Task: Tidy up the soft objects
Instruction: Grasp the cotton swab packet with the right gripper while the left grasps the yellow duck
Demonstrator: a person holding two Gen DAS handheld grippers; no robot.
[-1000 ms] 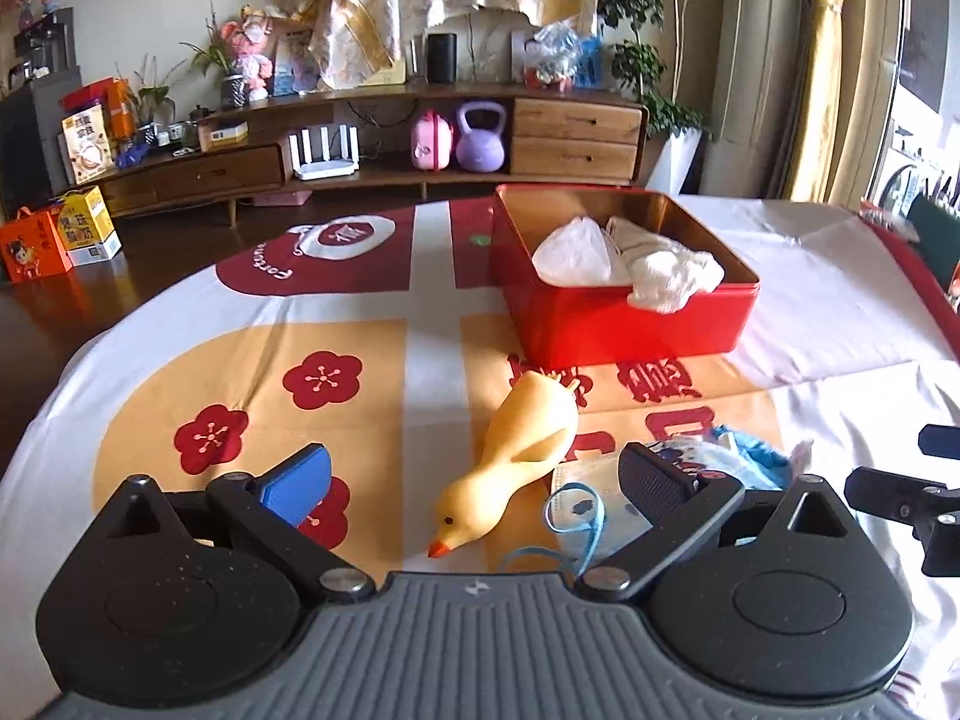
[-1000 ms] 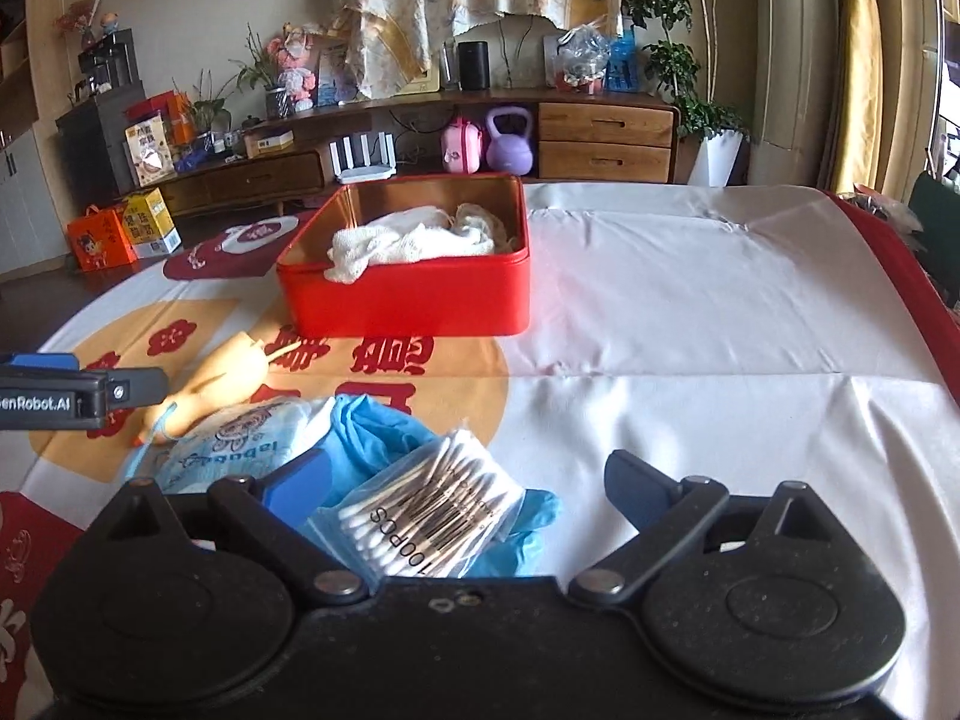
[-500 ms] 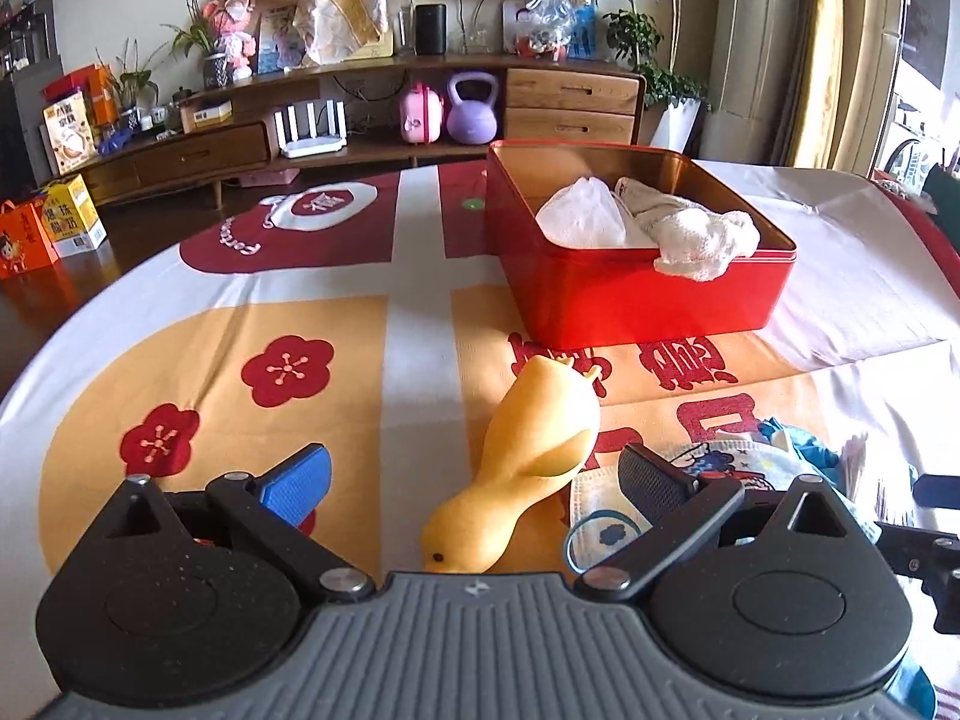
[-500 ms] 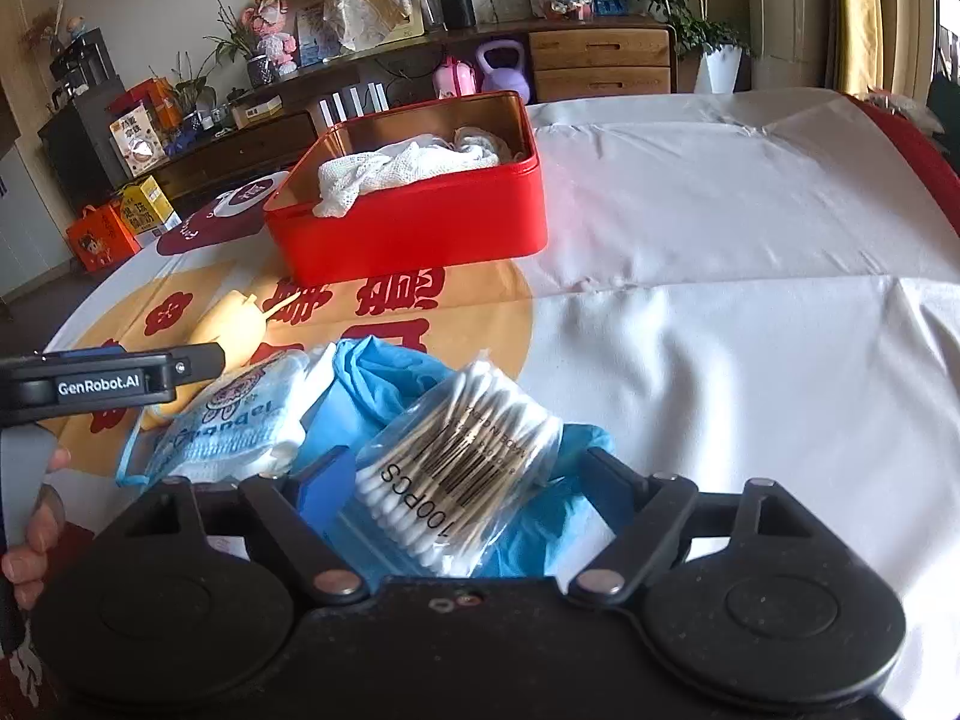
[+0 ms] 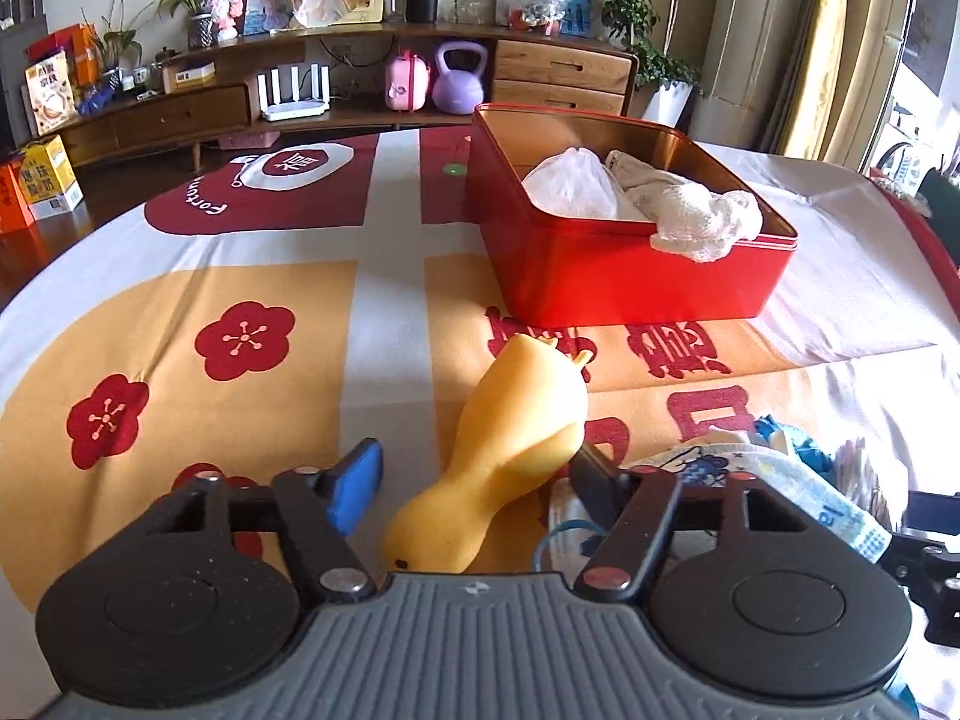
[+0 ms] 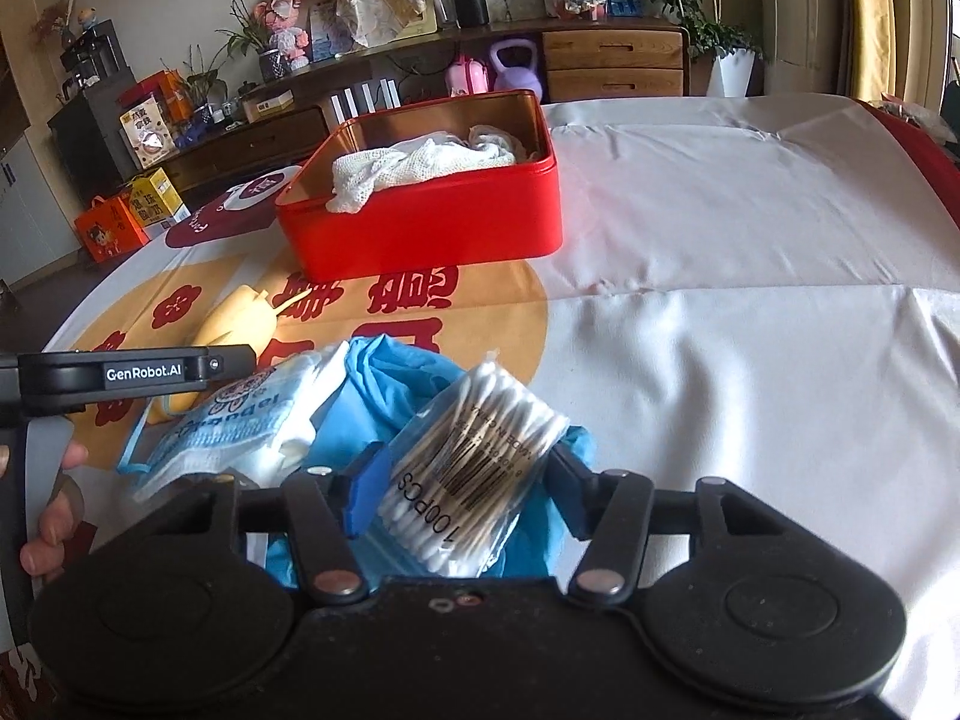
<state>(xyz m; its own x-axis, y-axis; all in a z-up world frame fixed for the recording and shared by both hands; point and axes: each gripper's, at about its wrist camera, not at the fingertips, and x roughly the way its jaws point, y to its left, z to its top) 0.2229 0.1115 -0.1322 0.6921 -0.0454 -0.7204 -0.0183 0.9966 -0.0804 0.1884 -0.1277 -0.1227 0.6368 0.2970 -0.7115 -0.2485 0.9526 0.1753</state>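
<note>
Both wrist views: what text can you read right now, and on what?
"GenRobot.AI": left gripper side.
"100PCS": cotton swab bag; smaller print there blurred.
"Fortun...": tablecloth, cut off.
Face mask lettering and the floor boxes' print: unreadable.

Bare cloth (image 6: 750,372) lies open right of the red tin (image 6: 432,234); its near side is crowded.

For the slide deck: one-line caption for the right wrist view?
Right gripper straddles a bag of cotton swabs lying on a blue glove, red tin behind.
</note>
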